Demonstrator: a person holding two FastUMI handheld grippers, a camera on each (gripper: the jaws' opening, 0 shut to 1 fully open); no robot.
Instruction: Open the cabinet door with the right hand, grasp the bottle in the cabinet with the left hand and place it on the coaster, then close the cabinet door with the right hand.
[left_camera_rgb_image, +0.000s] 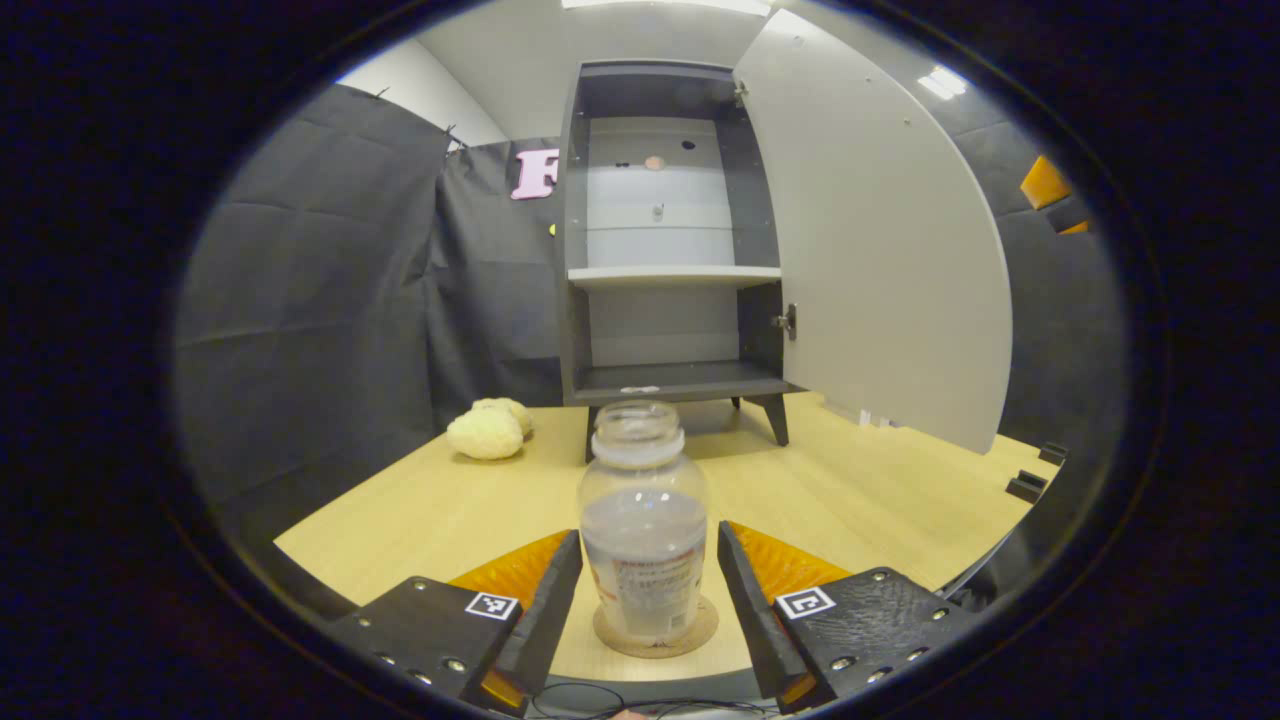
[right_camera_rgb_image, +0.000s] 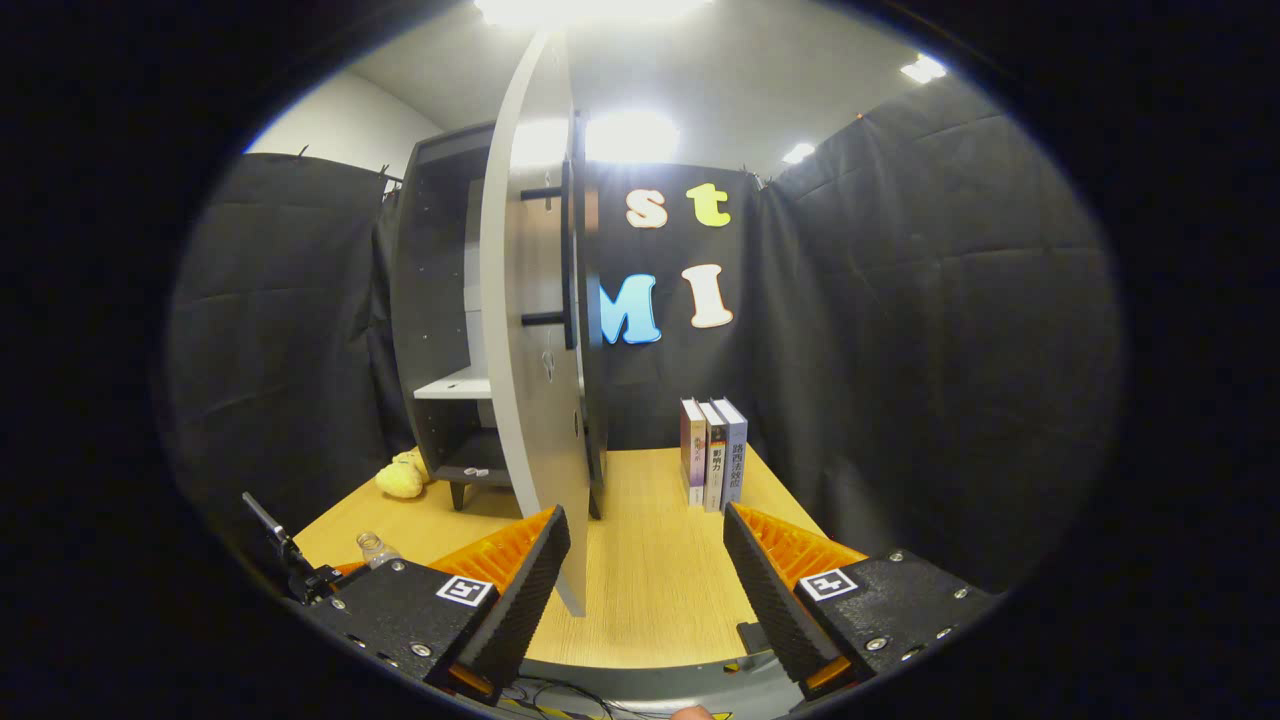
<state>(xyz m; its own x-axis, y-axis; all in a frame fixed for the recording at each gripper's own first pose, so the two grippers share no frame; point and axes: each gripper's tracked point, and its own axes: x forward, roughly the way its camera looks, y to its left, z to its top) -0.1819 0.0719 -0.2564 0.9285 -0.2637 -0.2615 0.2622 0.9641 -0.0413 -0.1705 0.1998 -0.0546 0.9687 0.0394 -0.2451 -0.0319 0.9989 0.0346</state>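
Dark grey cabinet (left_camera_rgb_image: 665, 240) stands at the far side of the light wooden table (left_camera_rgb_image: 850, 490), shelves bare. Its pale grey door (left_camera_rgb_image: 870, 230) is swung wide to the right; in the right gripper view it's edge-on, black bar handle (right_camera_rgb_image: 568, 255) on the far face. Clear plastic bottle with a printed label, no cap (left_camera_rgb_image: 645, 525), stands upright on the round cork coaster (left_camera_rgb_image: 700, 632) at the near edge, so placement looks done. Left gripper (left_camera_rgb_image: 648, 600) is spread, fingers either side of the bottle with visible gaps, probably a release. Right gripper (right_camera_rgb_image: 645, 590) is spread too, empty, door edge just left of centre, likely lining up to push it closed. Closing is what's left.
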